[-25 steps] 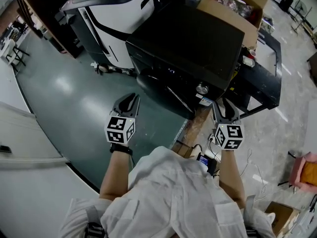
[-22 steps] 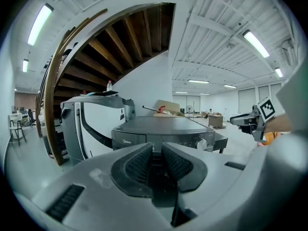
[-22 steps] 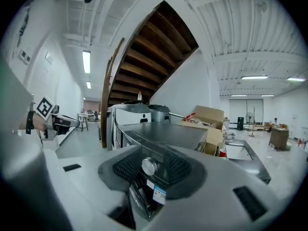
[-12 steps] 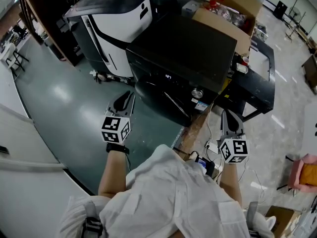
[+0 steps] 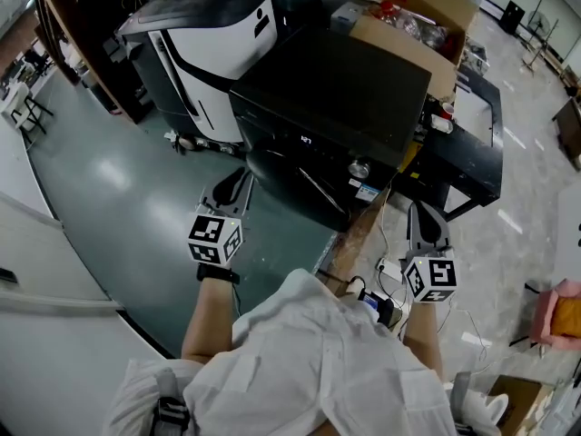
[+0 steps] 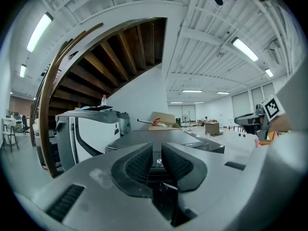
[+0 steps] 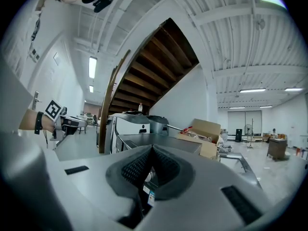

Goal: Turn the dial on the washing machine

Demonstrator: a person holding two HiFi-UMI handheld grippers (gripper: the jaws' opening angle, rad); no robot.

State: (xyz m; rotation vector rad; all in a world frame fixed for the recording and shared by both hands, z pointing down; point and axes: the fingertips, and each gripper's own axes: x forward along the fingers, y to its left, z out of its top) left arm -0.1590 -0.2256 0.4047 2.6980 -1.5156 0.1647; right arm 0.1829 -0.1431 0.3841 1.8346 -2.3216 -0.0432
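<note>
Holding both tools out in front of my chest, I am pointing them roughly level at the front of the washing machine [image 5: 338, 87], which I judge is why each gripper view is looking across its lid rather than down on it. The left gripper [image 5: 238, 178] is hovering over the green floor [image 5: 118, 175] off the machine's left front corner. Its fingers are standing a narrow slit apart with nothing between them, so it is taking no part at the dial and seems parked clear of the door. The right gripper [image 5: 421, 211] is hanging on the side where the dial [image 5: 359, 168] sits, its fingers closed tip to tip on nothing. The silver knob is showing in line beyond them, near but plainly apart, and that line-up suits this hand for the turning. The dial is sitting on the black control strip, right of the lit display [image 5: 307, 140] and above a small sticker [image 5: 367, 192]. I cannot read its setting, so this pose is fitting either a hand coming up to the dial or one drawn off it. Farther back, an open cardboard box [image 5: 419, 14] is showing behind the lid, and a white machine [image 5: 218, 27] is standing to the left.
</note>
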